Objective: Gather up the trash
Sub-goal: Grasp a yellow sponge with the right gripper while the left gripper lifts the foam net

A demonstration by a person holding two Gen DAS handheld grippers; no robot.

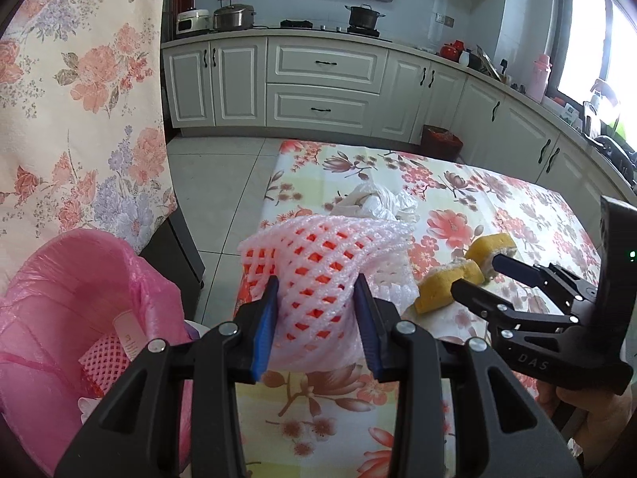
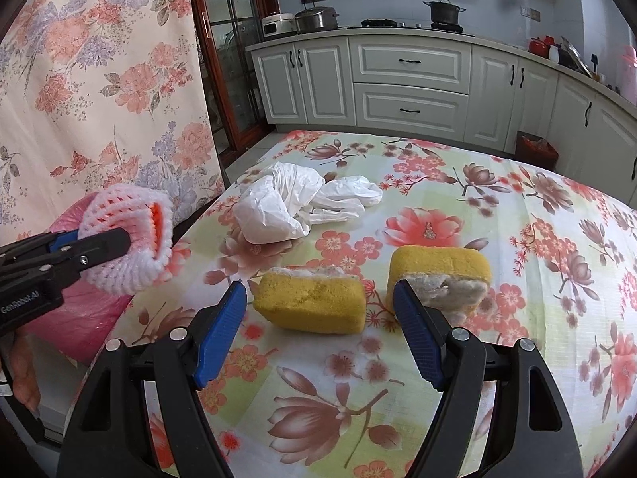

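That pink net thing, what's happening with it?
A person is tidying trash off the table. The left gripper is squeezing the pink foam net, beside the pink bin bag. The right gripper is open, reaching toward two yellow sponges. A crumpled white bag lies on the table.

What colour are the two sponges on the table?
Yellow sponges, with a greyish-white scouring layer; clearest in the right wrist view.

Floral-clothed table, two yellow sponges (side by side), crumpled white plastic bag behind
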